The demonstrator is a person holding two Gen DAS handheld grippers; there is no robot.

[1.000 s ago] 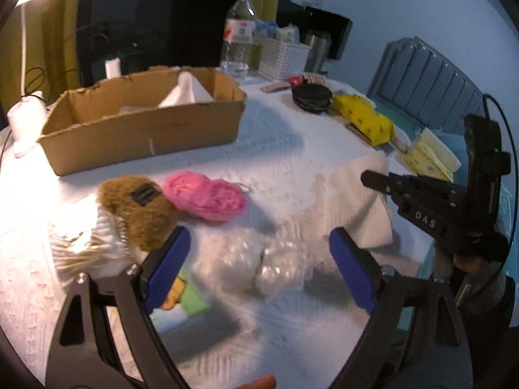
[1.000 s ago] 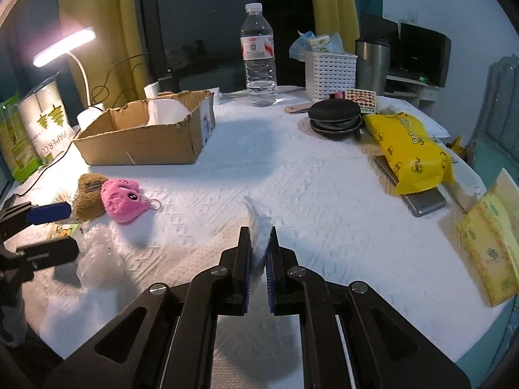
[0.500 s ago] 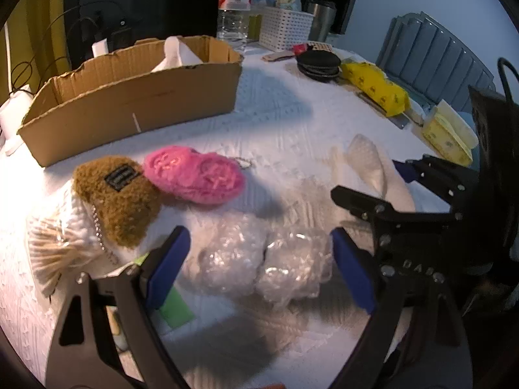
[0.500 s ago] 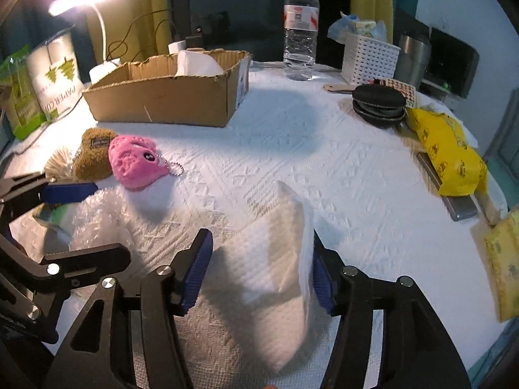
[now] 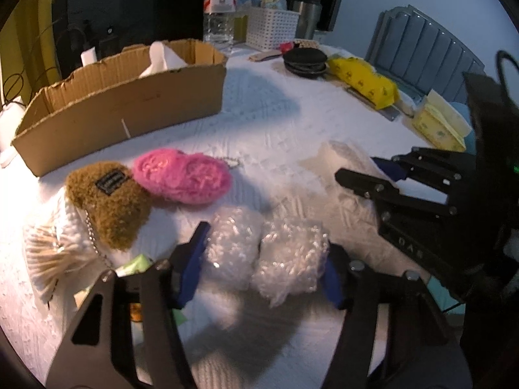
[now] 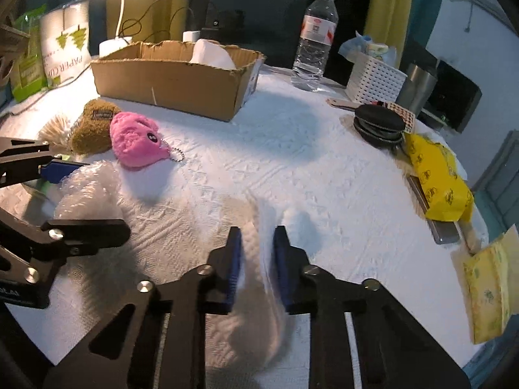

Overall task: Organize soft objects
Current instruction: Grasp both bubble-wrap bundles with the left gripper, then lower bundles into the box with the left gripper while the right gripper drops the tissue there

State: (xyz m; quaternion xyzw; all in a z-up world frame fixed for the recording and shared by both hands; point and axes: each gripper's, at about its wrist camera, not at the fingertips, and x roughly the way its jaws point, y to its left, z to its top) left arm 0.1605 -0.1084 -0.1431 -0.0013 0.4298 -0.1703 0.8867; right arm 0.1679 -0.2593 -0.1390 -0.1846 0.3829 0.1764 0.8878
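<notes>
Two soft items are engaged at once. Left tool (image 5: 262,259) is closed around the bubble-wrap bundle (image 5: 269,256) on the bench (image 6: 292,149), blue pads pressed against both sides; bundle judged light, springy and slippery, best pinched across its middle. Brown plush (image 5: 107,204) and pink plush (image 5: 181,178) lie just beyond it, cardboard box (image 5: 123,110) further back. Right tool (image 6: 256,259) is clamped on the white paper towel (image 6: 256,308), a fold held between its pads; towel judged limp and tearable, so a gathered fold is the safer hold.

"PAPER CUP" on white package (image 6: 66,45), "DAS" on right hand-held gripper (image 5: 409,249)
</notes>
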